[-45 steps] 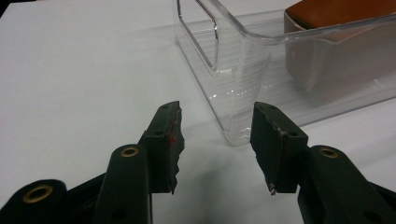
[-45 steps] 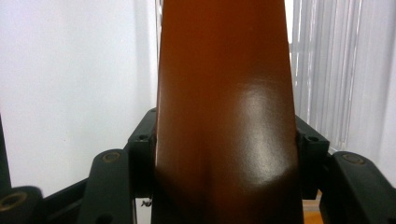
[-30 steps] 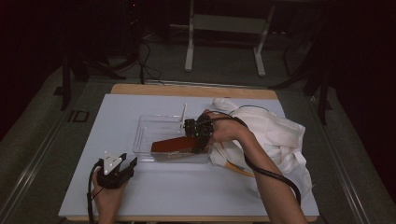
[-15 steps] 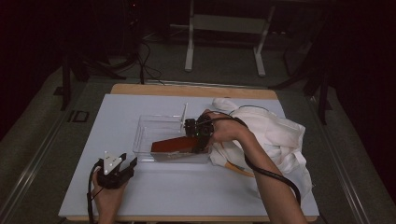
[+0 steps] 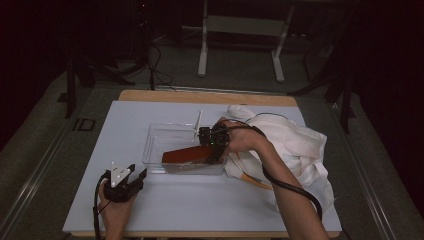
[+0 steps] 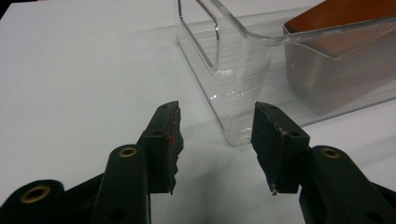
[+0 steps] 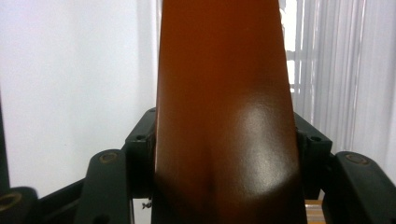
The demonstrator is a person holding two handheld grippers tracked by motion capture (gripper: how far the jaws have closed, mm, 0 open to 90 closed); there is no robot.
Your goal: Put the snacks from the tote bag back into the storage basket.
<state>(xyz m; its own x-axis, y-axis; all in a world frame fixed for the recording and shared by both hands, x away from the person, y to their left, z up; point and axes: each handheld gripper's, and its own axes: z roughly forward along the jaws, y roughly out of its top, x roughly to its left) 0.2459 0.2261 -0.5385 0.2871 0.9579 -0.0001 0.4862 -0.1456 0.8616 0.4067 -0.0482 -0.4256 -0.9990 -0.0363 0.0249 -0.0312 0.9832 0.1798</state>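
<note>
one orange-brown slab (image 5: 186, 155) lies in the clear bin (image 5: 155, 145), right gripper (image 5: 212, 150) loosening around it, left gripper (image 6: 215, 140) open.

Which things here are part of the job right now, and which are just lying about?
In the job: orange-brown slab, clear plastic bin, right gripper around the slab.
Lying about: white cloth, left gripper resting open on the table.
</note>
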